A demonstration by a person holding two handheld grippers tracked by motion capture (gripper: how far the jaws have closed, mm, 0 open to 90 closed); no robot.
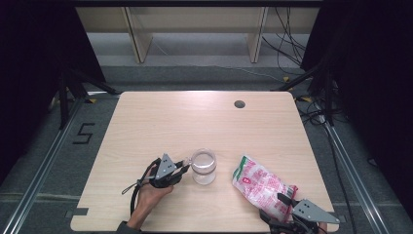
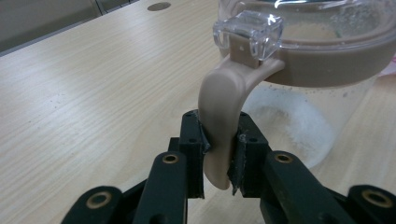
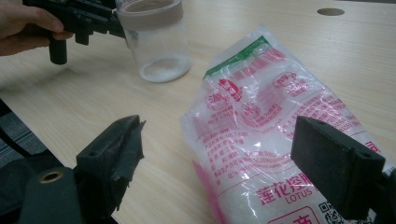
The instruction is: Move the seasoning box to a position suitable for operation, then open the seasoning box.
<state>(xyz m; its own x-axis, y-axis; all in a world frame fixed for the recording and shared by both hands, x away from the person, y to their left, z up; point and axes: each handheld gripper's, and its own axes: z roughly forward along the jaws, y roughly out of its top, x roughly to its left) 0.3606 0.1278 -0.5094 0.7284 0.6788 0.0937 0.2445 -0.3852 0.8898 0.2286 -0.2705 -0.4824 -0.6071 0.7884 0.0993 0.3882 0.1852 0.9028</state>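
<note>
Lying nearest the person, the sugar bag [image 1: 261, 187] points its long axis away toward the jar [image 1: 203, 166], between the right gripper's [image 3: 215, 163] spread, empty jaws. Farther left, the left gripper [image 2: 219, 144] is clenched on the jar handle [image 2: 221, 116].

We count one clear jar [image 1: 203, 166] near the front edge of the table [image 1: 160, 117], with one beige handle [image 2: 219, 116] and one clear lid clasp [image 2: 249, 29]. We count one printed bag [image 1: 260, 187] of white grains by the front right corner. We count two grippers: the left gripper [image 1: 185, 165] and the right gripper [image 1: 287, 200], each with two black jaws. We see one dark round hole [image 1: 239, 104] near the table's far edge.
</note>
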